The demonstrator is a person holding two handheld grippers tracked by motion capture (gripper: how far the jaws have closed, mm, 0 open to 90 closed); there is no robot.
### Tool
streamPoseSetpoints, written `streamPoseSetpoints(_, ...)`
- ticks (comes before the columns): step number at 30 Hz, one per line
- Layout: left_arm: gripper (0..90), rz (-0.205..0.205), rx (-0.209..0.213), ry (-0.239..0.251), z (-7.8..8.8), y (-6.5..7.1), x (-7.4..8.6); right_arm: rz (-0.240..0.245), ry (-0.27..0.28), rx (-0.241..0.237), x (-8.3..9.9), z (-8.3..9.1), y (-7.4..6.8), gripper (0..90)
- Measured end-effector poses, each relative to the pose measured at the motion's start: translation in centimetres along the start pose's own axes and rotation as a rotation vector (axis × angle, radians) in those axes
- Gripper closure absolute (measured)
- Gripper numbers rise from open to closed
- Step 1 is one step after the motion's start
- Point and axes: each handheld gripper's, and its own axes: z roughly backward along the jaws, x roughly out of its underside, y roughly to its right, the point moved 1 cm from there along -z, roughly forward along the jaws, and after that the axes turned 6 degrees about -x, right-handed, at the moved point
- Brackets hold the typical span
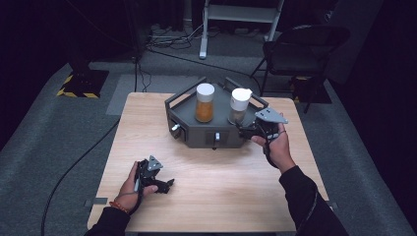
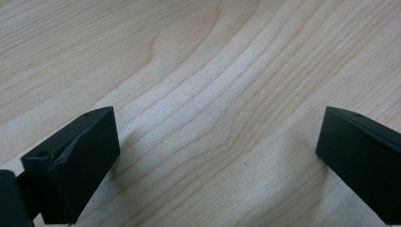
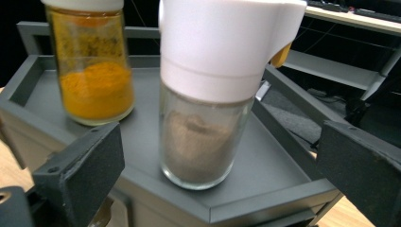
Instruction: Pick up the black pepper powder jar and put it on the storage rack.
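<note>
On the grey tray [image 3: 265, 201], our right gripper [image 3: 215, 170], jaws apart, should clasp the fragile, slippery glass jar [image 3: 203, 142] below its cap.

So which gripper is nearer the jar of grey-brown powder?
Right. The right gripper sits open at the tray's front edge, facing the jar of grey-brown powder; the left gripper rests open on the table, well away.
</note>
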Motion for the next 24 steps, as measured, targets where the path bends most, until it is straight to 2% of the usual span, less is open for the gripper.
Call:
streamPoseSetpoints(11,0.4,0.001,0.000,0.001,0.0,0.0,0.0,0.043,-0.018,-0.007,1.8,0.8,-0.3,1.8)
streamPoseSetpoints(24,0.4,0.000,0.000,0.001,0.0,0.0,0.0,0.083,-0.046,-0.052,4.8,1.7,-0.8,1.8)
